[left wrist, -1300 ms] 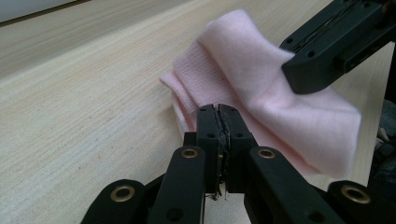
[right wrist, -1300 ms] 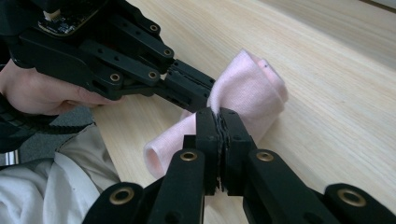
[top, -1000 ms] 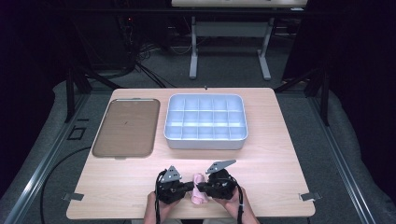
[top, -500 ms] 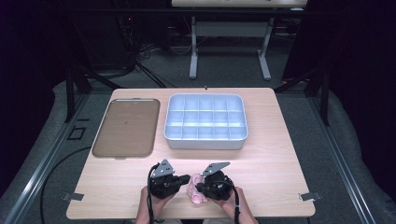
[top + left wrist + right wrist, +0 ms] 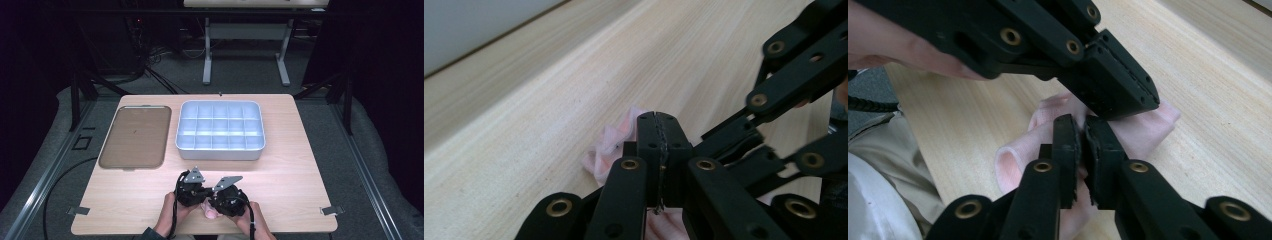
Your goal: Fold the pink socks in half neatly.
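Note:
A small pink cloth (image 5: 211, 212) lies bunched near the table's front edge, between my two grippers. In the left gripper view my left gripper (image 5: 659, 131) has its pads pressed together on a fold of the pink cloth (image 5: 610, 144). My left gripper (image 5: 192, 187) sits just left of my right gripper (image 5: 227, 196), almost touching it. In the right gripper view my right gripper (image 5: 1082, 136) pinches the pink cloth (image 5: 1015, 161), and its jaws have just been opening to a thin slit. The left gripper's jaws cross right above it.
A light blue divided bin (image 5: 220, 150) stands at the table's middle back. Left of it lies a flat brown tray (image 5: 132, 136). The wooden table (image 5: 305, 170) has free room to the right. Both hands come in over the front edge.
My left gripper has moved right and a little away from the front edge, closing up to the right gripper. The cloth, earlier stretched between them, now hangs bunched below.

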The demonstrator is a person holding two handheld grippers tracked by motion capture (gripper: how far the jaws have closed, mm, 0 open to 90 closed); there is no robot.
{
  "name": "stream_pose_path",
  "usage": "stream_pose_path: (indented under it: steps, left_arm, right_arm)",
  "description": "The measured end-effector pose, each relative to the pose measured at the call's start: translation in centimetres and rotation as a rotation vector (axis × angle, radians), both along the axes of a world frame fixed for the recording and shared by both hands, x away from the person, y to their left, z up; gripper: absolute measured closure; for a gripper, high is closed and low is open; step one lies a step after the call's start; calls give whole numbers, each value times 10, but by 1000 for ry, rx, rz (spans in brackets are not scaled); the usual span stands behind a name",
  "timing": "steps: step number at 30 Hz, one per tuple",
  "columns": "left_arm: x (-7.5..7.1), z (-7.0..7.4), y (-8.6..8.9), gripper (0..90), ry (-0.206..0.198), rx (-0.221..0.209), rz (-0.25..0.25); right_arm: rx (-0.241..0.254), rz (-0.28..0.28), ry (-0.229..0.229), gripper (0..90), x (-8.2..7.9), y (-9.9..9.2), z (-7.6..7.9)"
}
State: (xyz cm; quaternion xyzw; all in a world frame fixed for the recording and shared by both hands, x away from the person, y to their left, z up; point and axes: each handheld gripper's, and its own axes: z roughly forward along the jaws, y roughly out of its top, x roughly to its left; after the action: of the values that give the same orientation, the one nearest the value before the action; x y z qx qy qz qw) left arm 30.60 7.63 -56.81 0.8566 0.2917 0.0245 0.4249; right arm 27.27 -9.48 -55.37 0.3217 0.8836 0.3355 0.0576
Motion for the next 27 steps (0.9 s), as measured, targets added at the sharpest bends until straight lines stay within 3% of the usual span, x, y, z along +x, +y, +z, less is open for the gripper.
stream_pose_path:
  steps: [5,6,7,12,17,19,21,22,24,27]
  left_arm:
    - [1,-4,2,899,5,-14,5]
    - [1,-4,2,899,7,-16,5]
    - [1,-4,3,899,9,-20,5]
    - [2,-6,4,900,9,-28,4]
    - [1,-7,6,900,10,-37,8]
    - [0,-7,6,900,6,-39,11]
    - [0,-8,7,900,5,-40,12]
    - [0,-8,7,900,3,-38,10]
    - [0,-8,7,900,3,-41,15]
    - [-1,-8,7,900,0,-44,17]
  right_arm:
    - [-22,14,-19,792,-13,1,4]
    - [-39,-24,-69,793,-17,4,3]
    - [-35,-23,-74,794,-19,5,2]
    - [-91,16,-25,808,-23,5,-1]
    - [-95,24,-26,803,-23,4,-3]
    - [-68,31,-7,741,-21,1,-2]
    - [3,48,44,649,-17,-7,-1]
    - [63,57,72,633,-14,-12,-1]
    - [107,26,99,599,-10,-22,3]
    - [165,-84,139,566,-1,-35,4]
